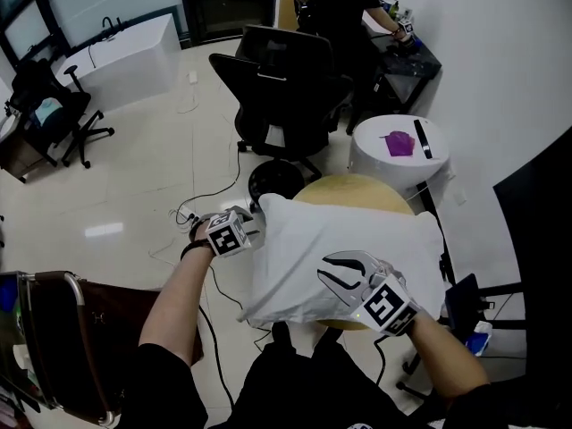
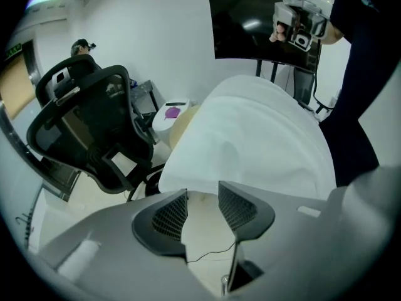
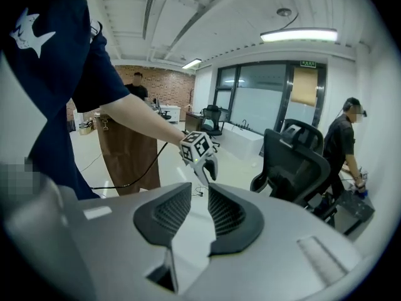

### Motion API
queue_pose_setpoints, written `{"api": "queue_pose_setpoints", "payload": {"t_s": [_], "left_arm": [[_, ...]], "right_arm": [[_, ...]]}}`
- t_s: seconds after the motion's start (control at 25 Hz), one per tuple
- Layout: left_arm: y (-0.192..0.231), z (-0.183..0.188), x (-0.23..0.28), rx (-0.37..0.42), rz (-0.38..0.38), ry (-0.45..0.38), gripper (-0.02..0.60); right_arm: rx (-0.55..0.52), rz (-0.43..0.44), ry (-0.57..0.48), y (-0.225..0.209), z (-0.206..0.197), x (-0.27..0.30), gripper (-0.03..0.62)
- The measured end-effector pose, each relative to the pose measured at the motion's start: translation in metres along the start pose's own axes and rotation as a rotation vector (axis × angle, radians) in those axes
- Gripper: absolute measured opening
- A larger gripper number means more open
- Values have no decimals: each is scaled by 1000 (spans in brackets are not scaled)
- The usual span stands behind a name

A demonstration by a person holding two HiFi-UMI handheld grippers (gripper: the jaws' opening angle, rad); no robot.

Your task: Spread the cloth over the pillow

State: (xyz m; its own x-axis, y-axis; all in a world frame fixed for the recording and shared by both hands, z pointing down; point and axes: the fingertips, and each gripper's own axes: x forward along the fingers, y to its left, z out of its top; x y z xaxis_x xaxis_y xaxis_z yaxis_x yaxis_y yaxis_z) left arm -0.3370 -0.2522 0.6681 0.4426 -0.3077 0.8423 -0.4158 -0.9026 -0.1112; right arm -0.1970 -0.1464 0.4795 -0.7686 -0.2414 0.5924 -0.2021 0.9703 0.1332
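Glossy pale floor (image 1: 134, 177); black mesh office chair (image 1: 286, 88) beside white round table (image 1: 371, 150); white wall (image 1: 500, 61); lit ceiling strip light (image 3: 305, 36); brick wall (image 3: 160, 83).

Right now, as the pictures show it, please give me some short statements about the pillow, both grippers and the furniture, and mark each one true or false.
1. The white pillow lies on the round wooden table. True.
2. The left gripper is shut on the pillow. False: its fingers stand apart with nothing between them.
3. The right gripper is above the pillow. True.
4. The black office chair lies tipped over. False: it stands upright behind the table.
5. A purple thing lies on the white side table. True.
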Motion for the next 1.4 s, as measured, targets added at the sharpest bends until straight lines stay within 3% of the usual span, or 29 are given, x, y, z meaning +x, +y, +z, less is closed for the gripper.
{"api": "queue_pose_setpoints", "payload": {"t_s": [0.2,0.44,0.72,0.92,1.16,1.28,1.4], "left_arm": [[6,11,31,44,-85,-2,179],[7,23,46,61,-96,-19,179],[11,-1,79,30,-146,72,200],[10,4,91,83,-185,62,208],[-7,-3,99,146,-265,100,8],[-7,-3,97,161,-256,91,0],[10,-5,88,171,-196,99,0]], "right_arm": [[7,44,26,23,-13,36,95],[71,49,10,32,-19,52,95],[147,67,11,34,-29,65,95],[185,63,15,34,-40,75,95],[242,64,9,39,-51,80,95],[252,64,14,40,-55,78,95],[252,66,17,42,-57,76,95]]}}
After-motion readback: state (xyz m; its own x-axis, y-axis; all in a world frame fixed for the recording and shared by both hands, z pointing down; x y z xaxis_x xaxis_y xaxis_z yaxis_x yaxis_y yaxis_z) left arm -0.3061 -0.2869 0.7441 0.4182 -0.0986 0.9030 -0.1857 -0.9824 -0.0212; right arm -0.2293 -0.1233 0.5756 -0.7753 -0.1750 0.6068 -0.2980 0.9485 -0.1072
